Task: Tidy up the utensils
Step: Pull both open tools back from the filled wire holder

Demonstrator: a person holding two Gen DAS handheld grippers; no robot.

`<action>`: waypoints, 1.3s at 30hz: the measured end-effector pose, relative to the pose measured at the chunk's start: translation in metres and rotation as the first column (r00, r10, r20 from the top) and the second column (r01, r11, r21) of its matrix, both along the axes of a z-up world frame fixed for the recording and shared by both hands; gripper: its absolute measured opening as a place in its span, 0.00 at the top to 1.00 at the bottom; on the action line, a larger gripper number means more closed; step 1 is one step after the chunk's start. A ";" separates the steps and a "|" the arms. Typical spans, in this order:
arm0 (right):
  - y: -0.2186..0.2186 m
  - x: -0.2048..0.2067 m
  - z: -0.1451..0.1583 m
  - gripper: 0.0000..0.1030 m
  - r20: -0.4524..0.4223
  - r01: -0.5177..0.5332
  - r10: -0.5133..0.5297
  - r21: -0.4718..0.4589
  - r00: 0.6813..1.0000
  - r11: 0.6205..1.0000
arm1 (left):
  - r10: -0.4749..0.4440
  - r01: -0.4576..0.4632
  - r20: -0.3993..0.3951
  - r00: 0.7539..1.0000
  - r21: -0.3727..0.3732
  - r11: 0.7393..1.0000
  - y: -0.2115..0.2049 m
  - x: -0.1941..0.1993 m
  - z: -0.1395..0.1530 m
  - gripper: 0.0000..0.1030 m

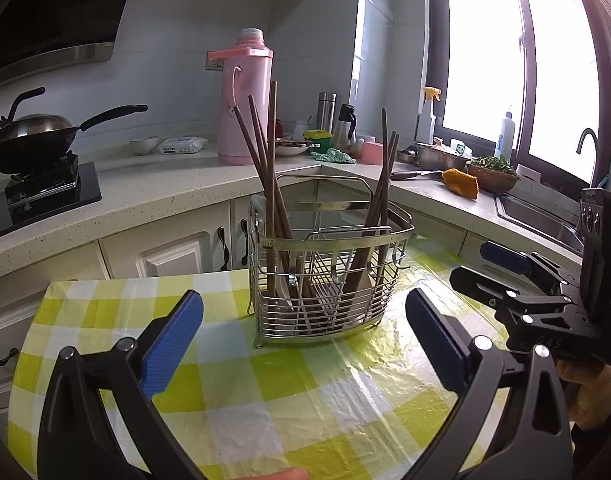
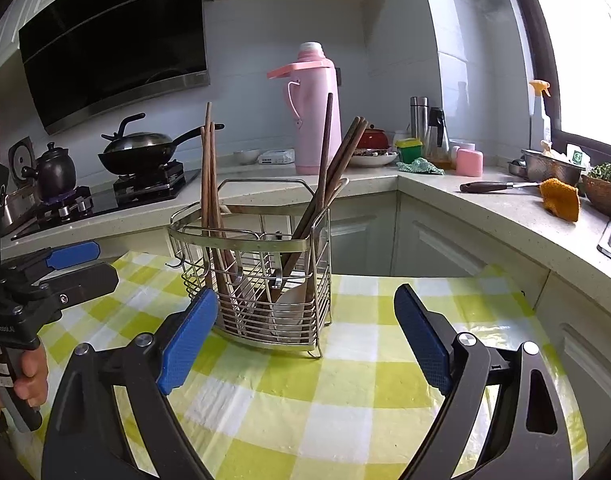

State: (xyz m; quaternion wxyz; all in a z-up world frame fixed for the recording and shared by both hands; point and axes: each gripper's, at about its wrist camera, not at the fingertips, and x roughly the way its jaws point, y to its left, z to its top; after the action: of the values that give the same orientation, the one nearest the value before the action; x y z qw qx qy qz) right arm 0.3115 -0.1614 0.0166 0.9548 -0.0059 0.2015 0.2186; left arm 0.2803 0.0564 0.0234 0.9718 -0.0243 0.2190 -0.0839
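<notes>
Chopsticks [image 1: 265,168] already stand upright in the wire basket [image 1: 333,240], in two bunches at opposite ends, with what looks like a pale spoon [image 2: 293,304] low among them. No loose utensil shows on the checked cloth [image 1: 265,400] around the basket in either view, so the sorting looks largely done; whether anything is left out of view cannot be told. A dark-handled tool [image 2: 485,187] lies far off on the counter, and it is unclear whether it belongs to the task.

Both tools are empty. The left gripper [image 1: 305,344] has its blue pads spread wide with nothing between them, and the basket sits just ahead of it on the cloth, centred in the gap but apart from the pads. The right gripper [image 2: 305,336] is likewise wide open and holds nothing. From its view the basket stands near and slightly left of centre, its base close to the left pad [image 2: 187,344]; contact cannot be judged. Each gripper appears at the edge of the other's view, flanking the basket.
</notes>
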 end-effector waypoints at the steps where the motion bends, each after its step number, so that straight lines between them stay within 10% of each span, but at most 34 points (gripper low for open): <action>1: 0.000 0.000 0.000 0.18 0.002 0.003 -0.003 -0.002 1.000 1.000 | 0.001 -0.001 0.001 1.000 0.000 1.000 0.001 0.000 0.000 0.05; 39: 0.001 -0.003 0.002 0.18 0.009 -0.010 0.010 -0.003 1.000 1.000 | -0.002 0.002 -0.007 1.000 0.004 1.000 0.001 -0.002 -0.002 0.05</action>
State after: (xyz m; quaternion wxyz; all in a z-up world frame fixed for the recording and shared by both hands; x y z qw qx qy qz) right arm 0.3085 -0.1608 0.0181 0.9546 -0.0091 0.1973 0.2231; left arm 0.2783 0.0573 0.0216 0.9711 -0.0222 0.2224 -0.0842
